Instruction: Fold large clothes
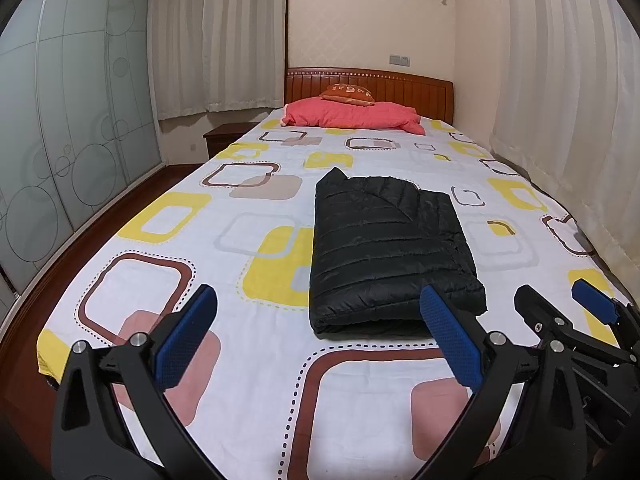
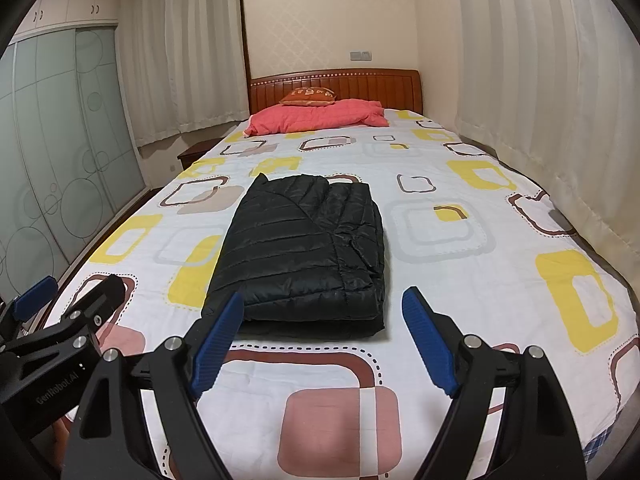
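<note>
Left hand-held gripper (image 1: 320, 340) agape | folded black jacket (image 1: 384, 252) just ahead, untouched

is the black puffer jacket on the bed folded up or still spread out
Folded. The black puffer jacket lies as a compact rectangular stack on the bedsheet, layered edges showing at its near end, no sleeves sticking out.

We see a black quilted jacket (image 1: 388, 252) folded into a thick rectangle, lying flat toward the right side of the bed (image 1: 224, 408), nearer its foot edge than the headboard (image 1: 400, 90). Our left gripper (image 1: 320, 340) hovers above the foot edge, its blue-padded fingers (image 1: 186, 340) spread wide and holding nothing; its right finger overlaps the jacket's near corner in this view. Our right gripper (image 1: 560, 304), jaws parted, juts in at the bed's right edge. A pink quilt (image 1: 352, 116) and an orange cushion (image 1: 348, 93) rest against the headboard.
</note>
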`<state>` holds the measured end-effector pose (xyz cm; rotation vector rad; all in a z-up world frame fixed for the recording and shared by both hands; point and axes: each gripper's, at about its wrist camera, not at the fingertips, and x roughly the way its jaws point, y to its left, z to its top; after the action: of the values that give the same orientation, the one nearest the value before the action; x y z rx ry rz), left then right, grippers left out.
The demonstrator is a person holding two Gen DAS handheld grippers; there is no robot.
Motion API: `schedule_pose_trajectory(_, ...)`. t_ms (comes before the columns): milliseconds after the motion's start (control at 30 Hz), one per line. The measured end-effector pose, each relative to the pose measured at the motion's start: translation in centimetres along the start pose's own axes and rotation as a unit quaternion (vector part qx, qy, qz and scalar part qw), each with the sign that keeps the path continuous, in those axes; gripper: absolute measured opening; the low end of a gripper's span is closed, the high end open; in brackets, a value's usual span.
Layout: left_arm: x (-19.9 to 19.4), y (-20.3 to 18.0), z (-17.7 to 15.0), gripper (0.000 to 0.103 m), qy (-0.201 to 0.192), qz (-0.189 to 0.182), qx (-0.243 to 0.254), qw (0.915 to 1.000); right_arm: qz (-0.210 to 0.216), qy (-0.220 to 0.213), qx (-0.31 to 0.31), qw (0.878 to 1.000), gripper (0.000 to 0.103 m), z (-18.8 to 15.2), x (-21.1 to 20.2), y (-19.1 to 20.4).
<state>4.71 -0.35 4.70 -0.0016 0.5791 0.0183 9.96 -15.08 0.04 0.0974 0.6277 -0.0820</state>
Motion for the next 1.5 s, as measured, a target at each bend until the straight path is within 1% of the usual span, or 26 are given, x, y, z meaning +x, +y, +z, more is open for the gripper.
schedule_pose_trajectory(333, -0.04, 0.04, -0.17, 0.101, -0.003, 0.001, 0.000, 1.0000, -0.001, -0.002, -0.001, 1.000, 0.080, 0.07, 0.01, 0.24)
schedule_pose_trajectory(533, -0.09, 0.18, -0.15, 0.101, -0.001, 0.003, -0.009, 1.0000, 0.000, -0.001, -0.001, 1.000, 0.080, 0.08, 0.00, 0.29)
schedule_pose_trajectory(1267, 0.08, 0.67, -0.16, 0.101, 0.001, 0.001, -0.007, 1.0000, -0.001, -0.005, 0.000, 1.000, 0.080, 0.19, -0.04, 0.48)
schedule_pose_trajectory(1500, -0.13, 0.39, 0.03, 0.101, -0.006, 0.003, -0.006, 1.0000, -0.002, -0.008, 0.001, 1.000, 0.080, 0.29, 0.03, 0.28)
